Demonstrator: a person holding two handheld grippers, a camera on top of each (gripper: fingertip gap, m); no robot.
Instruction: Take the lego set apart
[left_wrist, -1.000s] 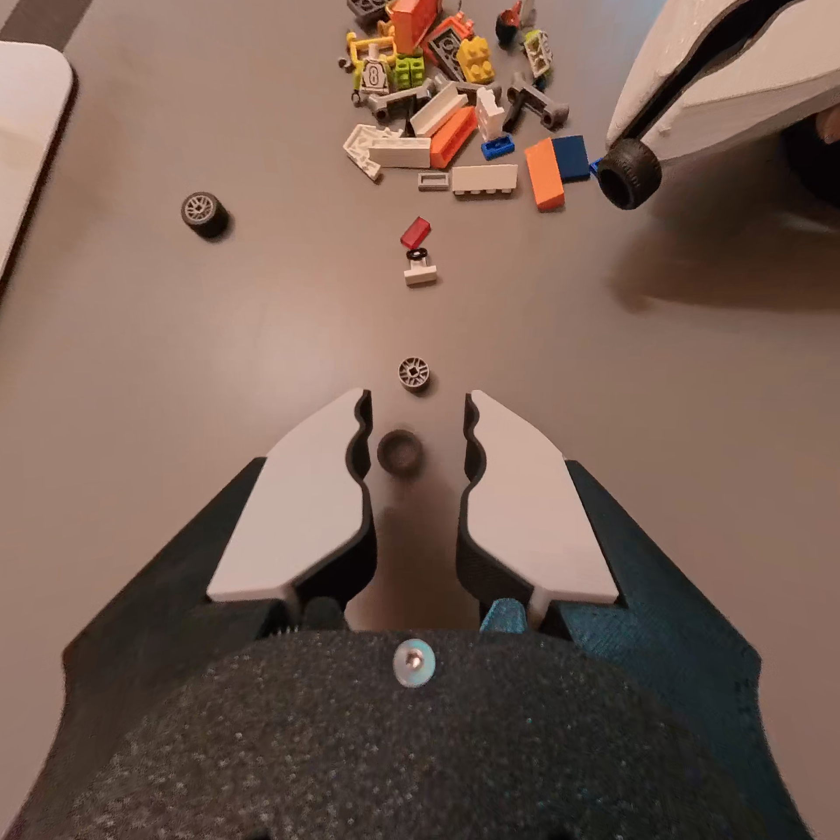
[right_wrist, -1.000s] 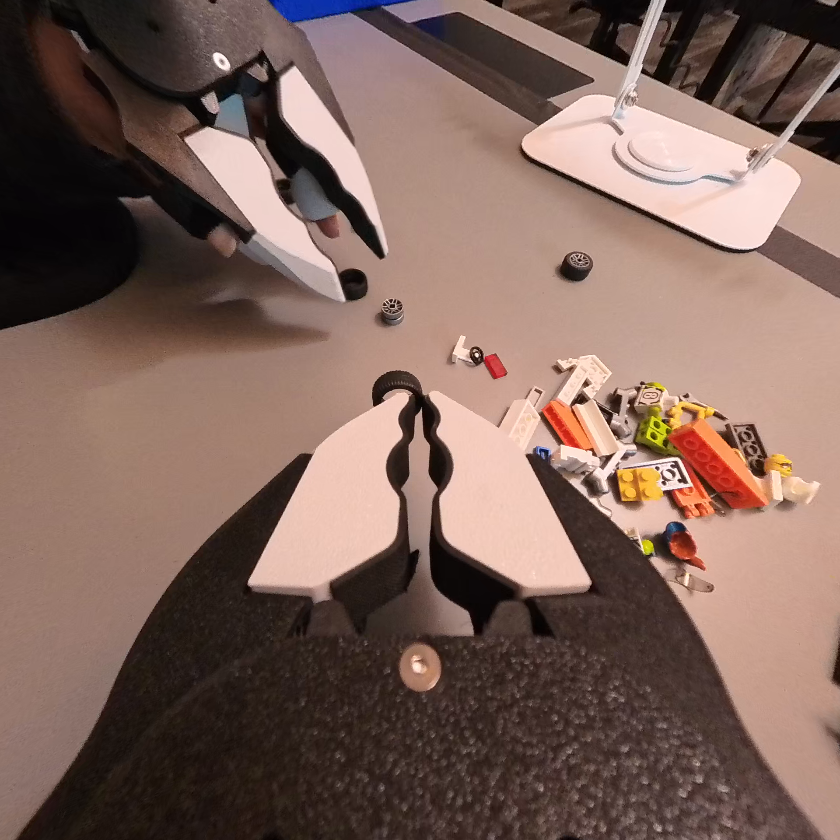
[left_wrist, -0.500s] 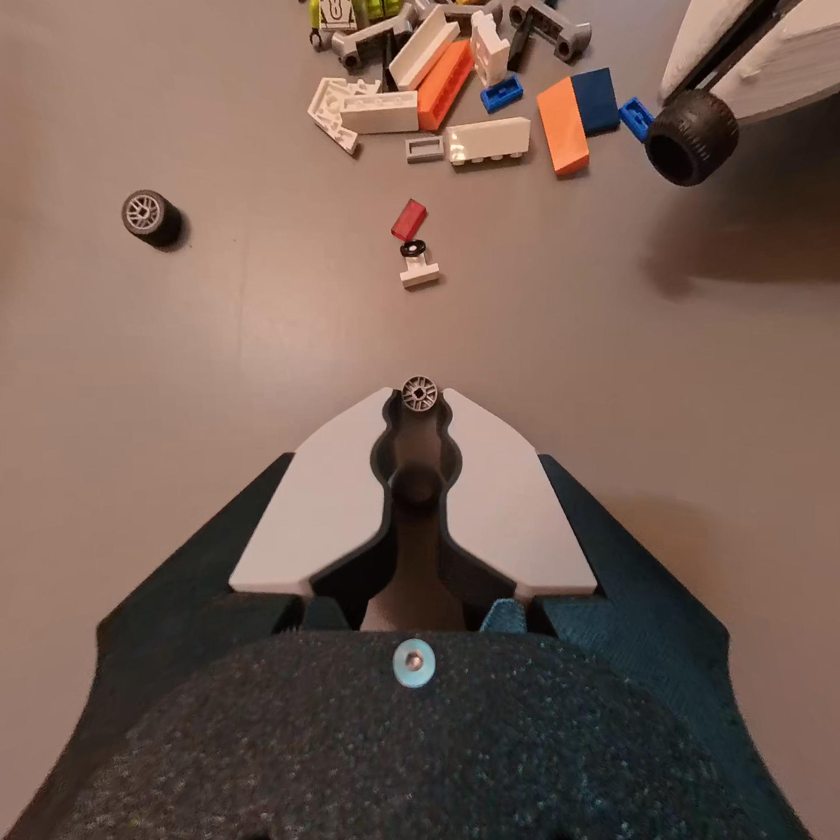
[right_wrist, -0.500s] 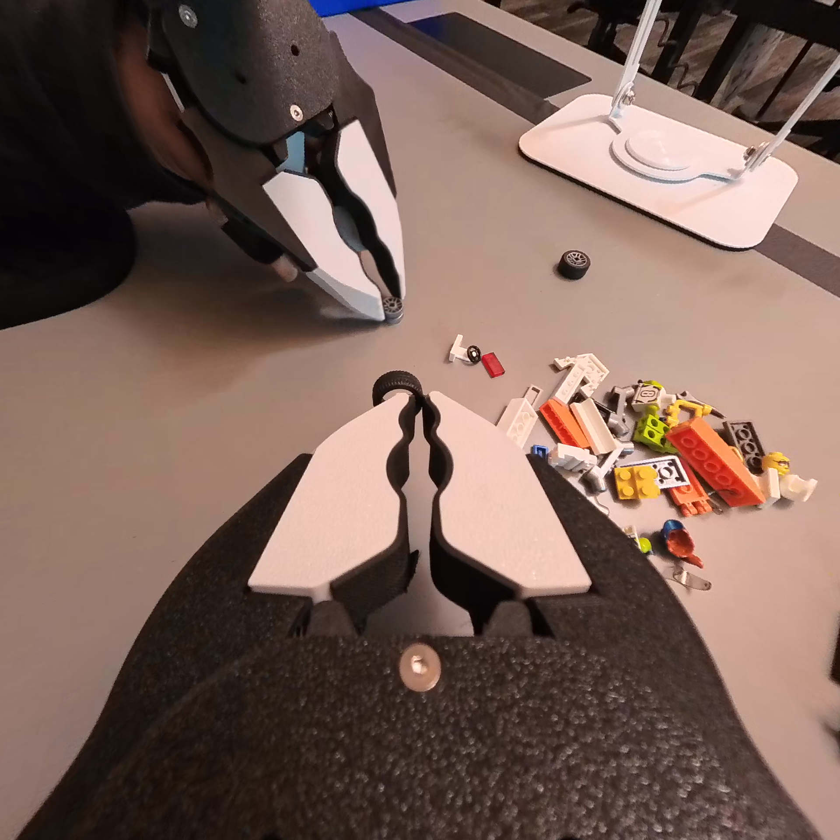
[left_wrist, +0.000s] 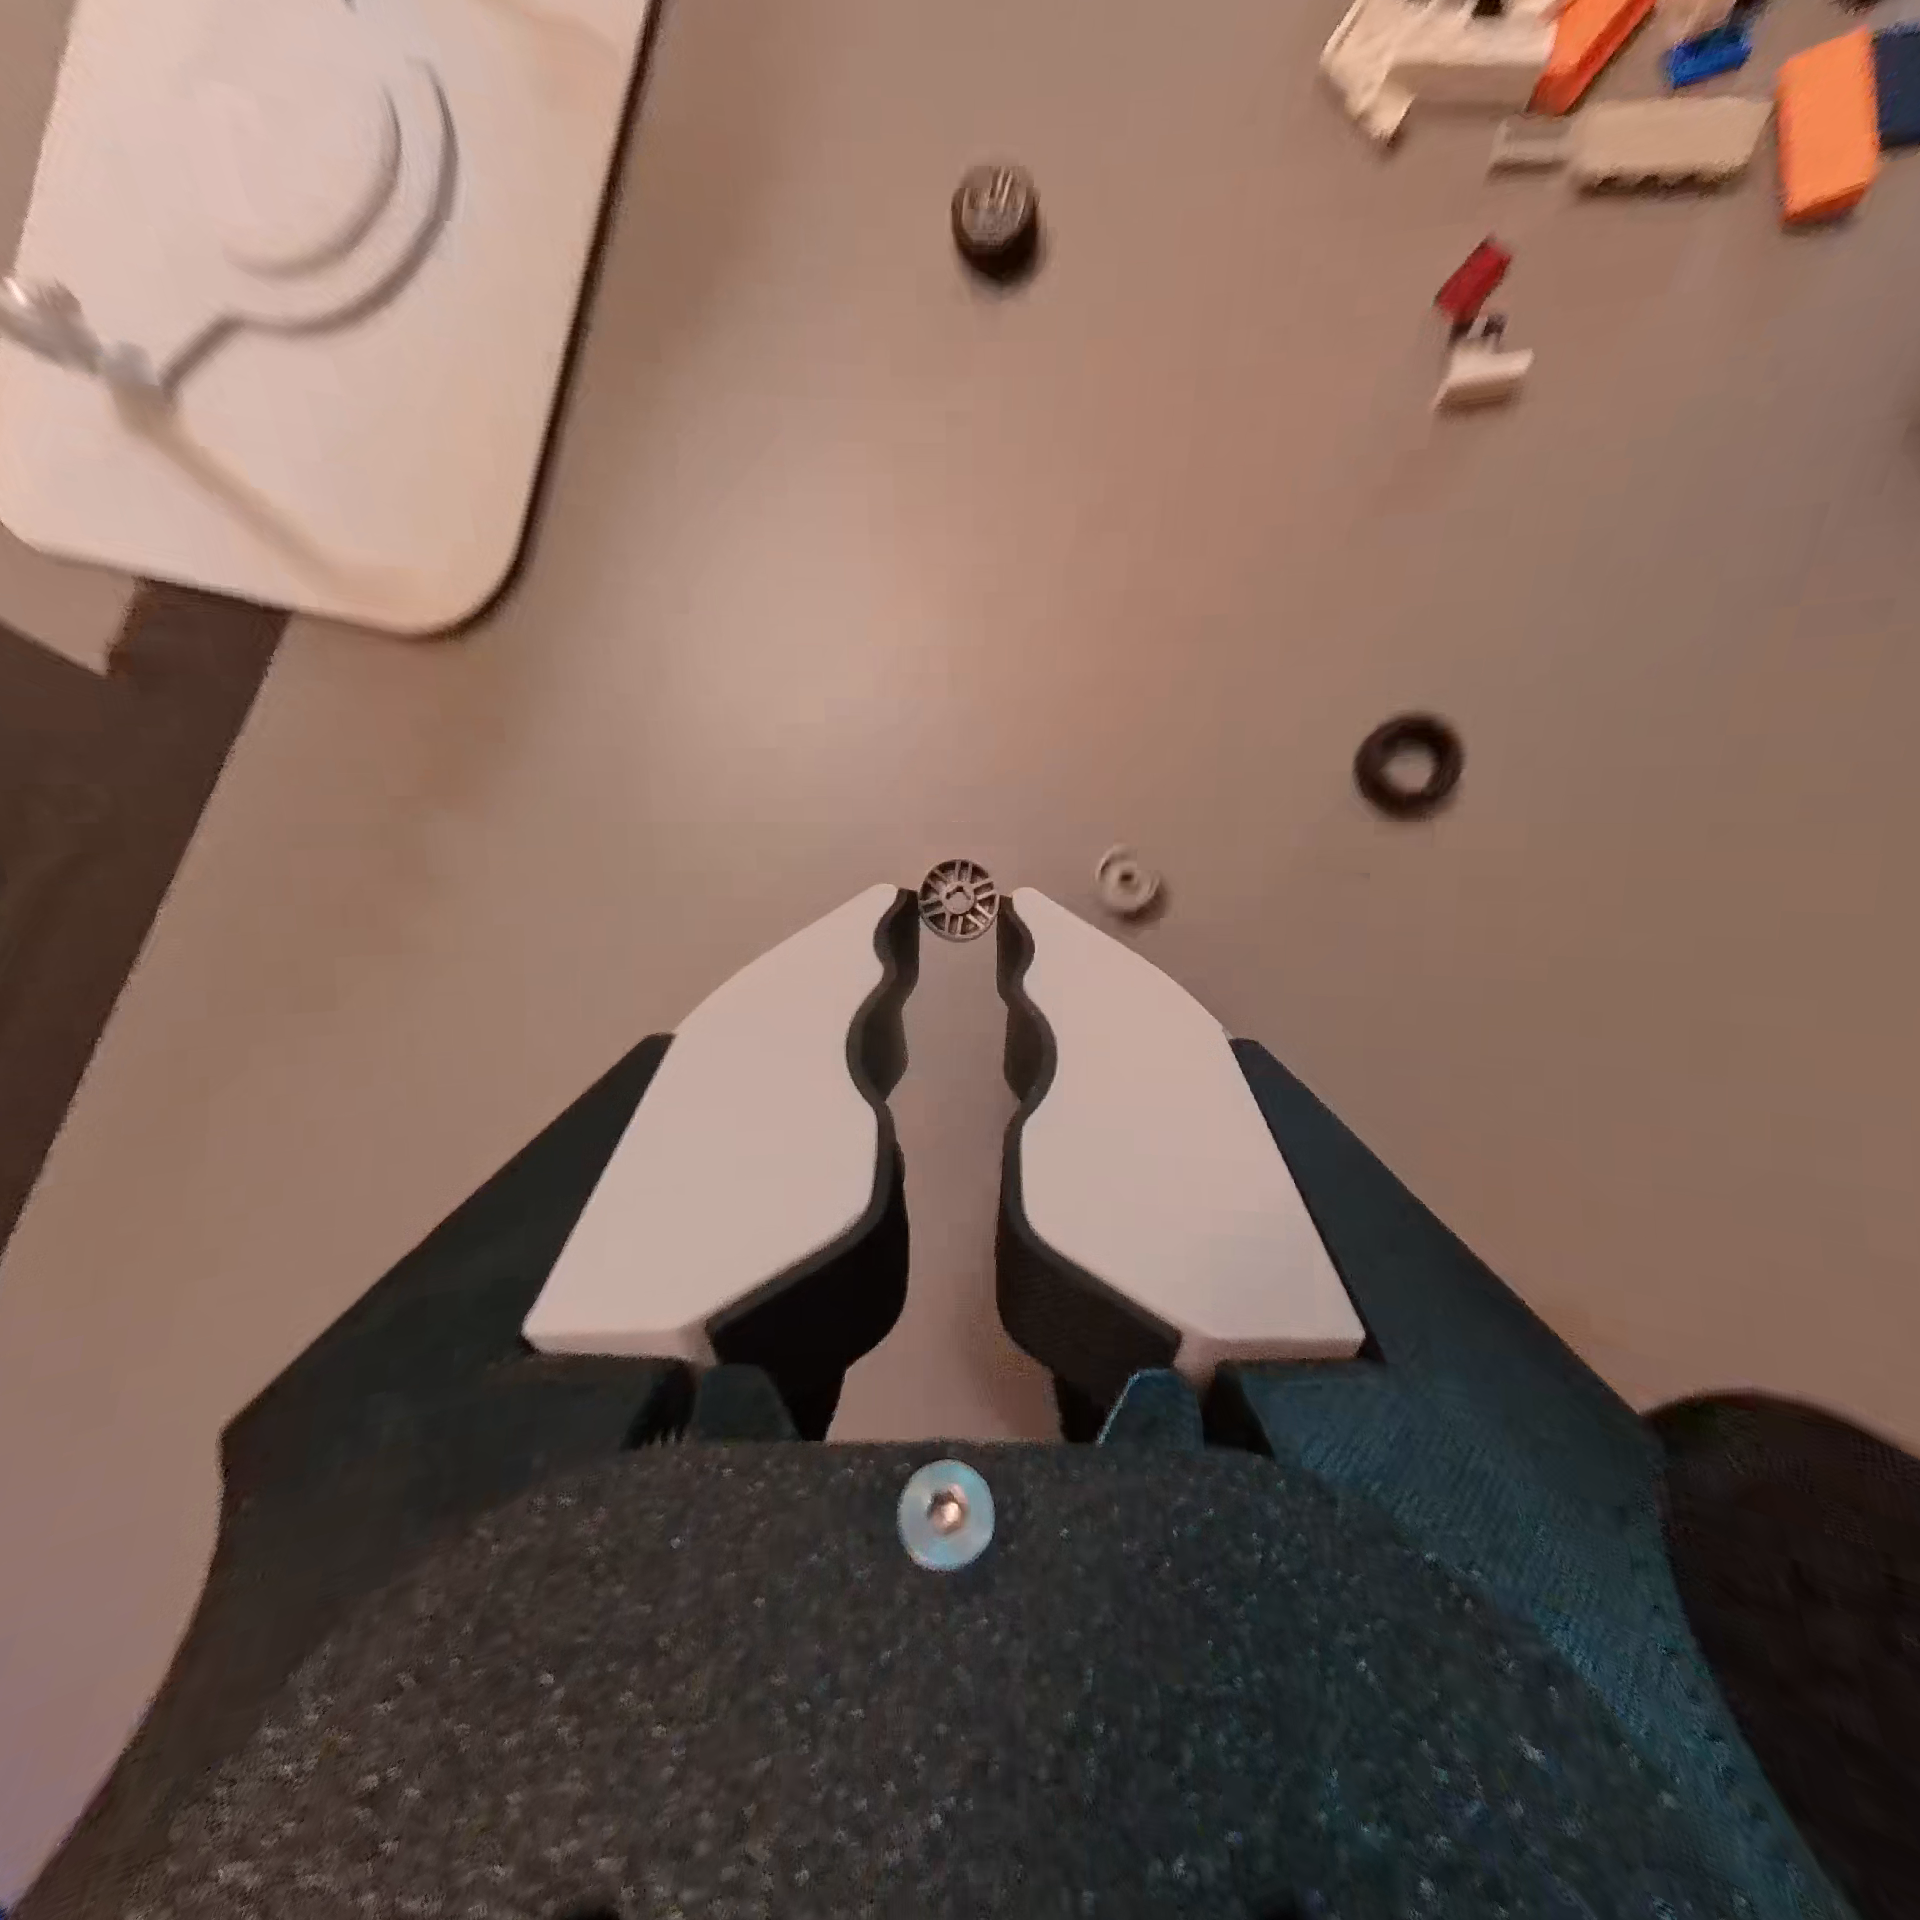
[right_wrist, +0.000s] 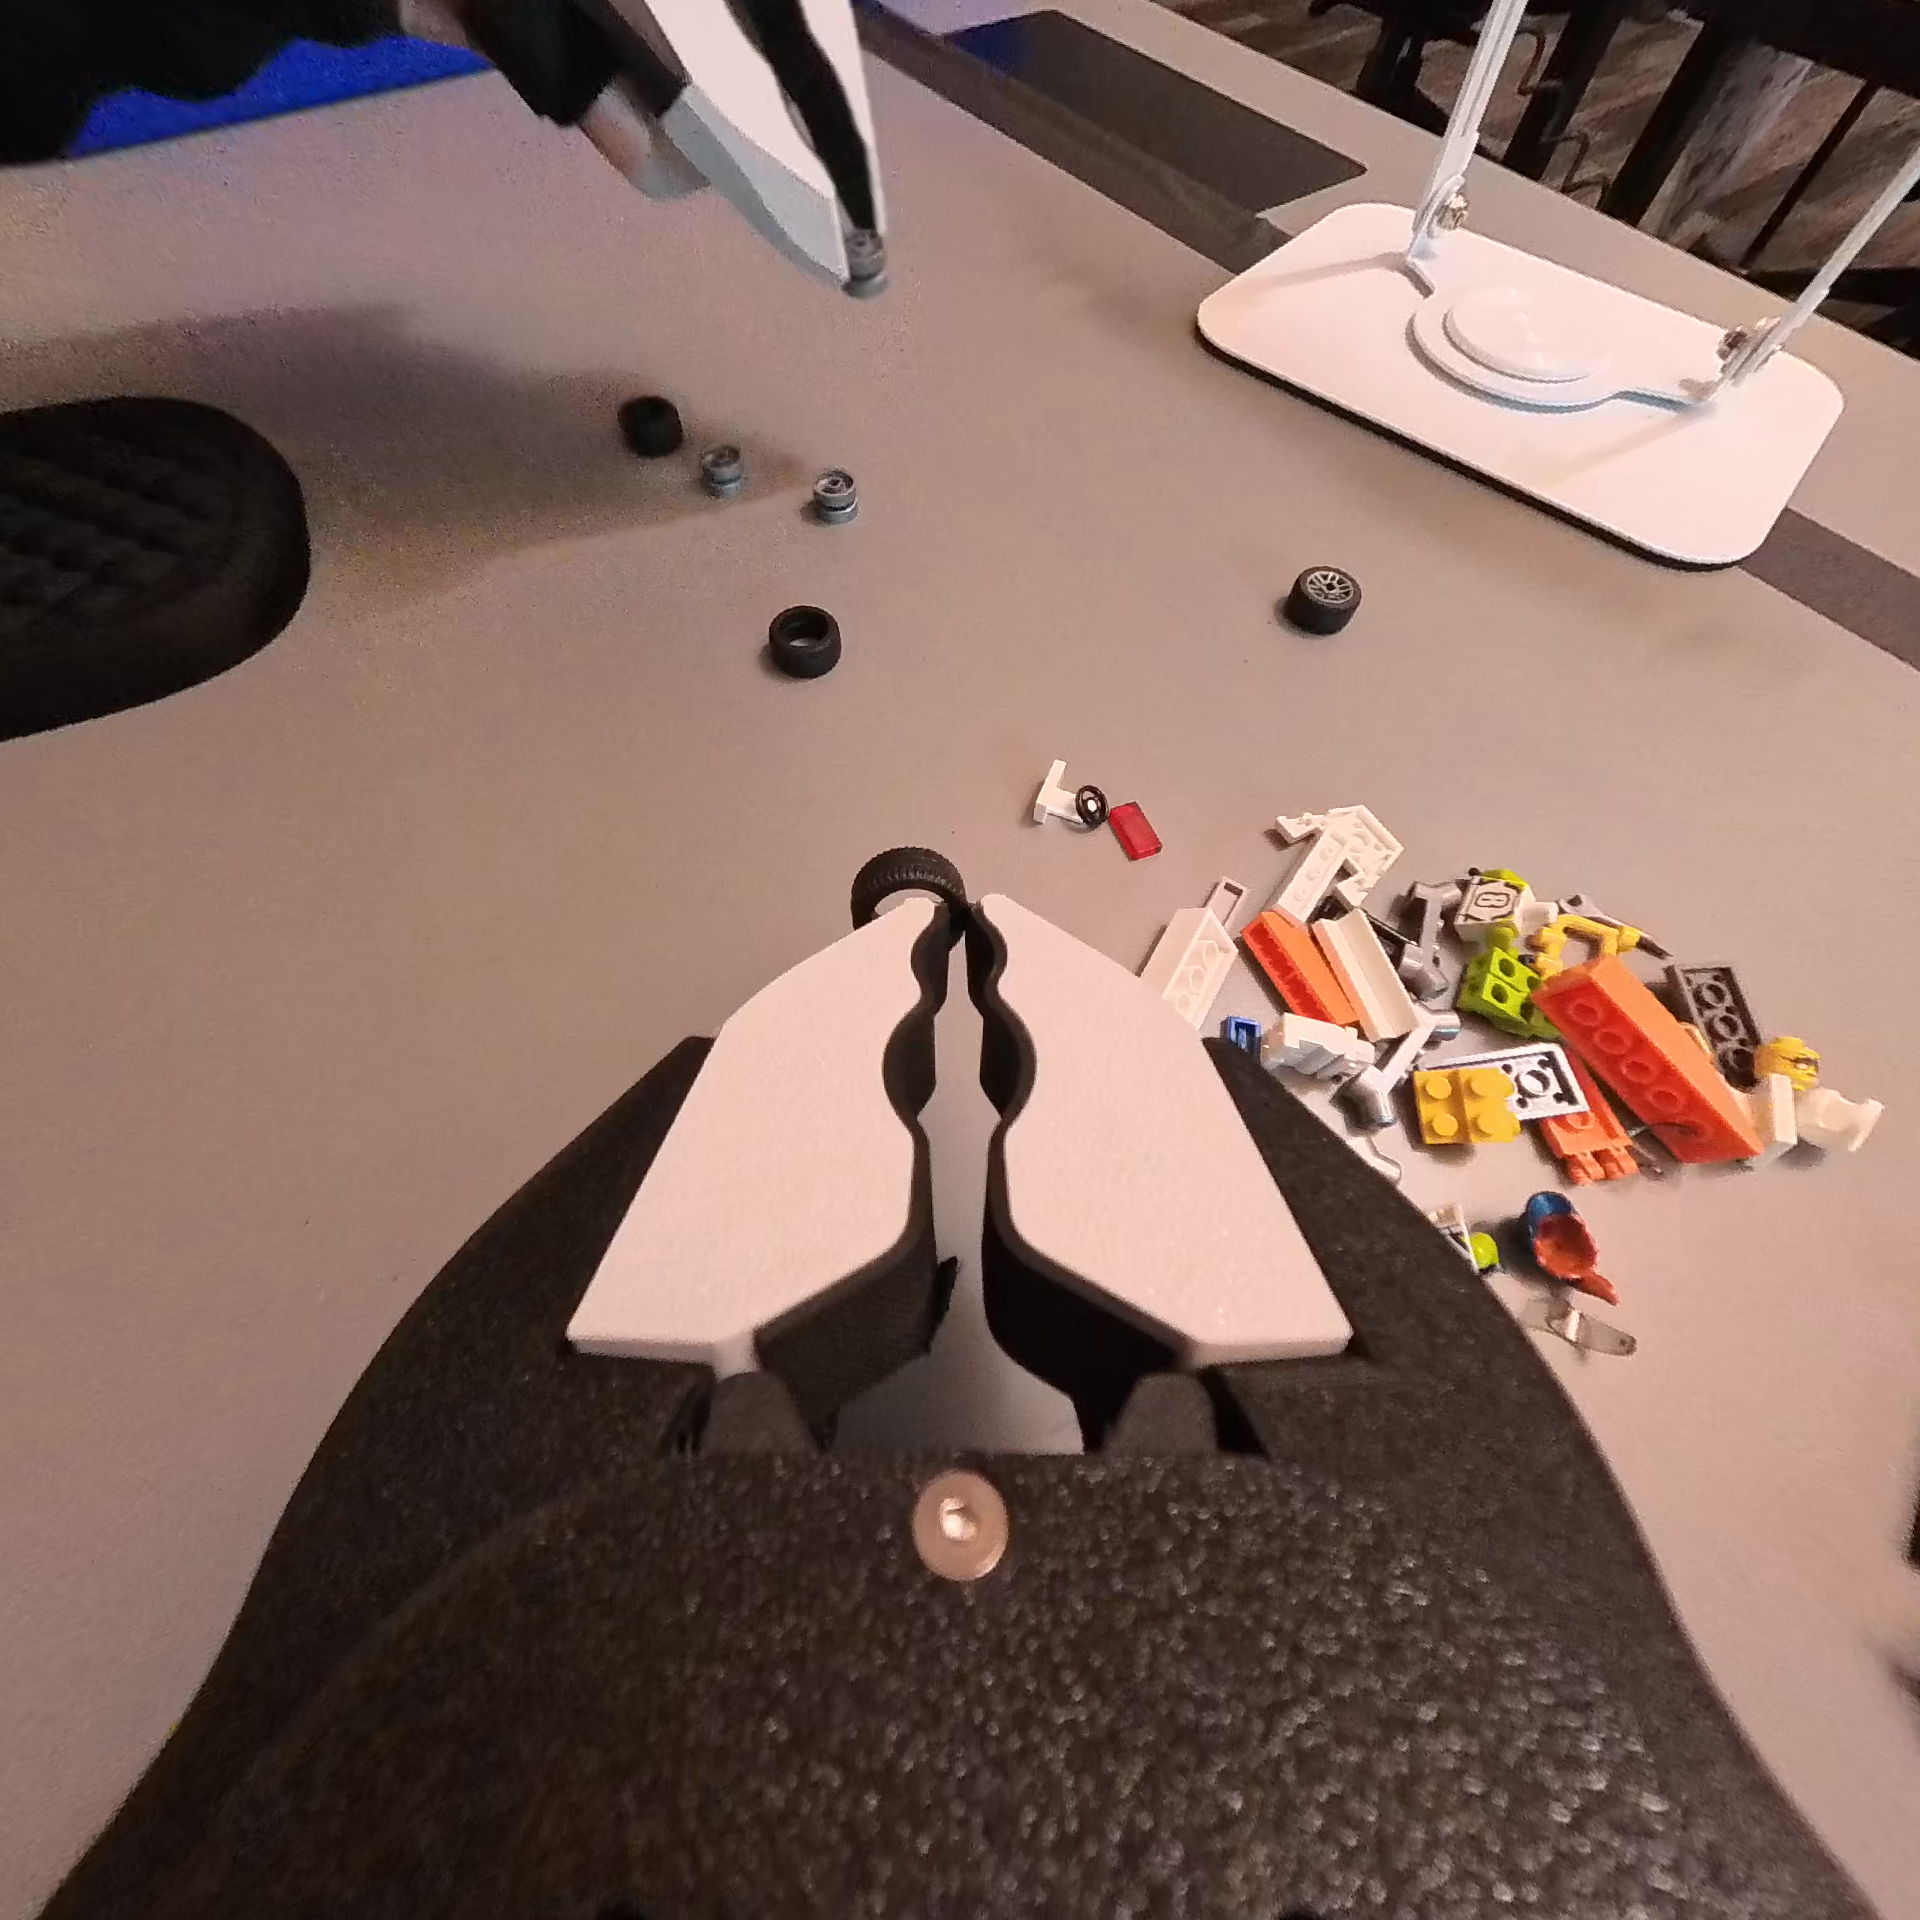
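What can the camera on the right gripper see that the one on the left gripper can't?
Only the right wrist view shows the colourful brick pile, the minifigure and the tyre in the right gripper. Only the left wrist view shows the rim's spoked face. Both show the white stand base, the assembled wheel and the red tile.

From my claw's view, only a small grey printed tile (right_wrist: 1493, 902) in the brick pile (right_wrist: 1558, 1039) bears a mark; nothing else carries writing.
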